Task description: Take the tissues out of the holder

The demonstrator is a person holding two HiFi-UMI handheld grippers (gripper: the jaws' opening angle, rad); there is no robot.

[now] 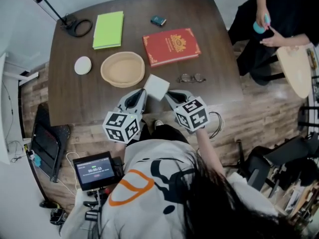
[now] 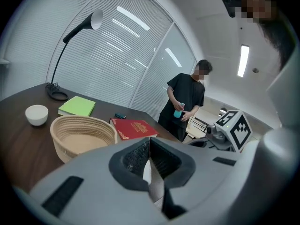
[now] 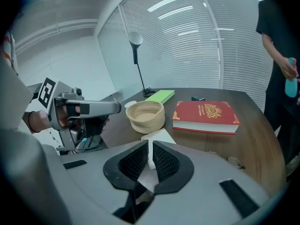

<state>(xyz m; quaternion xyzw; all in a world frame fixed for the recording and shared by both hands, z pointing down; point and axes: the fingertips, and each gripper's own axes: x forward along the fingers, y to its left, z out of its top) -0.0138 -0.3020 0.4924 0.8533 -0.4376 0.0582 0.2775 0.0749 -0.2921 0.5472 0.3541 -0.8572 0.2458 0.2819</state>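
Note:
A folded white tissue (image 1: 157, 87) hangs just above the near edge of the dark wooden table (image 1: 214, 44), held from both sides. My left gripper (image 1: 143, 93) is shut on its left edge; in the left gripper view only a white sliver of tissue (image 2: 147, 171) shows between the closed pads of the left gripper (image 2: 150, 161). My right gripper (image 1: 168, 94) is shut on the right edge. In the right gripper view the tissue (image 3: 159, 136) sticks out past the jaws of the right gripper (image 3: 151, 156). I see no tissue holder that I can name as one.
An empty woven basket (image 1: 123, 68) sits just beyond the tissue. A red book (image 1: 171, 46), glasses (image 1: 191, 77), green notebook (image 1: 108, 29), small white bowl (image 1: 82, 65), lamp base (image 1: 77, 26) and a small dark box (image 1: 158, 20) lie on the table. A person (image 1: 279, 14) stands at the far right.

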